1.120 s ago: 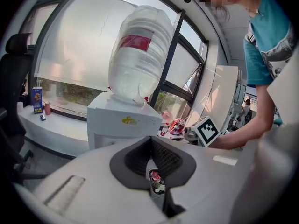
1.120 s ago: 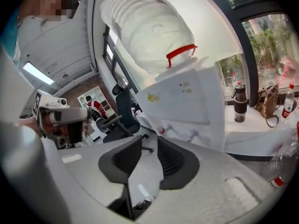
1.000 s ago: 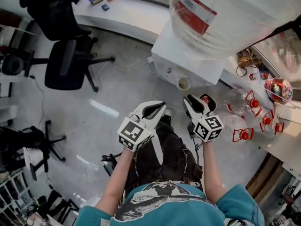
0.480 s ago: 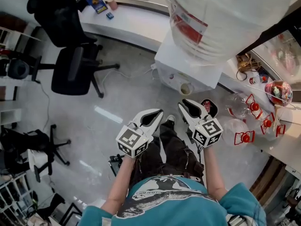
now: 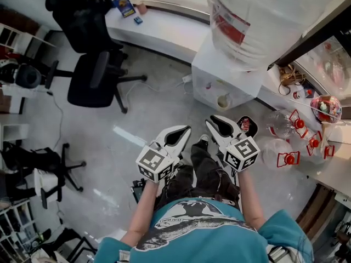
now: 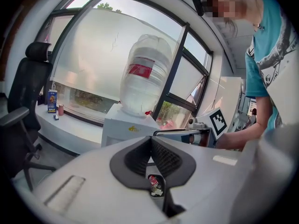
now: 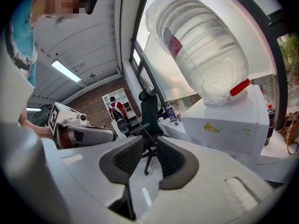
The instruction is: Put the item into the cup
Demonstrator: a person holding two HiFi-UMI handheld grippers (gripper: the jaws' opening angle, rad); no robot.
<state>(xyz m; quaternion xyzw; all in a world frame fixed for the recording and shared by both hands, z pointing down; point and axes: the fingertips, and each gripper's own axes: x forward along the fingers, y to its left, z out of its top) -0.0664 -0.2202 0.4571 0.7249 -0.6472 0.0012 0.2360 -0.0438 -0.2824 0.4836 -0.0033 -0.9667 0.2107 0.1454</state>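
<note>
The cup (image 5: pixel 223 101), a small pale paper one, stands at the front of the white water dispenser (image 5: pixel 227 73), under the big clear bottle (image 5: pixel 258 21). Both tools are held out over the floor in front of the person's legs, well short of the cup.

The left hand-held gripper (image 5: pixel 185 131) has its pads pressed together at the tips. In the little slot behind them a red and white scrap (image 6: pixel 153 183) shows; I cannot tell whether it is pinched there or lies beyond.

The right hand-held gripper (image 5: pixel 213 123) has its jaws a narrow way apart with nothing between them; only a distant office chair (image 5: pixel 93 81) shows through the gap.

Just past the right tool sits a dark dish (image 5: pixel 245 126) with something red in it. Clear jars (image 5: pixel 285 122) with red clasps stand near the surface (image 5: pixel 340 171) at the right
</note>
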